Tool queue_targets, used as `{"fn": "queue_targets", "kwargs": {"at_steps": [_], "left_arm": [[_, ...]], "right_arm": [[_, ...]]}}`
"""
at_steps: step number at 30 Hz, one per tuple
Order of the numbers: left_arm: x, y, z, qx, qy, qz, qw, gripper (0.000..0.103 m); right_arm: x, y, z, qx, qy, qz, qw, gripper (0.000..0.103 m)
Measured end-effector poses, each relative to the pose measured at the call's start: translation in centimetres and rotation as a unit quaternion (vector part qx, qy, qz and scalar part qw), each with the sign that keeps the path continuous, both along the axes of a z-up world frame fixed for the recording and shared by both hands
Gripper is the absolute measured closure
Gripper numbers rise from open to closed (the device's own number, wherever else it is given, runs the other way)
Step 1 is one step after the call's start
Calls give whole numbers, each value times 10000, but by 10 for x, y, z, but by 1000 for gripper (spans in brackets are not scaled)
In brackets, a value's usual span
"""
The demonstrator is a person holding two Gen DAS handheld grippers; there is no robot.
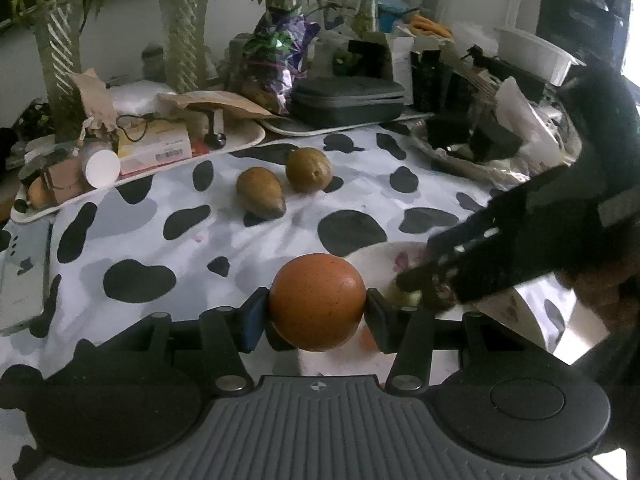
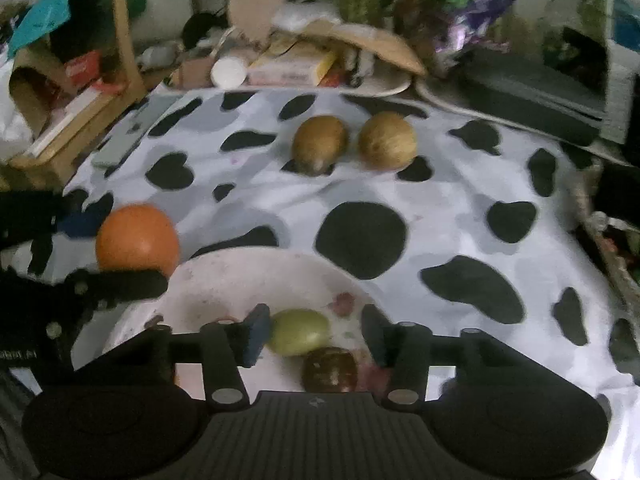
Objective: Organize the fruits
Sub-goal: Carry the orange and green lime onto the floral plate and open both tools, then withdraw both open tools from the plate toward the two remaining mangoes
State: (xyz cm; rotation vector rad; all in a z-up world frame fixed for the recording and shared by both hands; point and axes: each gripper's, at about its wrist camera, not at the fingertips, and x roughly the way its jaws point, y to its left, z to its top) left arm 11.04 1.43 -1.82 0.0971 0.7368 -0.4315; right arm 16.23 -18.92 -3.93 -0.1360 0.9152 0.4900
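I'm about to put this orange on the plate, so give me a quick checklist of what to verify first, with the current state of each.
1. Left gripper clamped on the orange: ok.
2. Right gripper has let go of the green fruit, with the jaws apart: ok.
3. Green fruit and dark fruit resting on the plate: ok.
4. Right gripper clear of the plate: not ok, it hangs over it.
5. Bare space on the plate for the orange: ok, on its far side.
6. Two brown fruits on the cloth, away from the path: ok.
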Motion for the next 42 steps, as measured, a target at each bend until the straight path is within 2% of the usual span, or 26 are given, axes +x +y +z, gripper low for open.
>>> {"fn": "queue_targets", "kwargs": {"at_steps": [18, 27, 33, 39, 42], "left_arm": [[-27, -62, -11, 208, 96, -772, 9968, 54], [-18, -83, -32, 567, 465, -915, 9931, 53], [-19, -87, -33, 659, 390, -924, 9928, 52], [-20, -90, -33, 862, 290, -922, 9916, 37], [-20, -86, -30, 756, 295, -892, 9927, 36]], "right_arm": [[-36, -59, 11, 25, -343, -737, 9967, 18], [-38, -83, 10, 95, -321, -947, 9949, 17], [-38, -86, 12, 154, -331, -955, 9948, 16], [-39, -84, 13, 141, -356, -917, 9951, 15], [-38, -83, 14, 163, -350, -937, 9948, 15]]}}
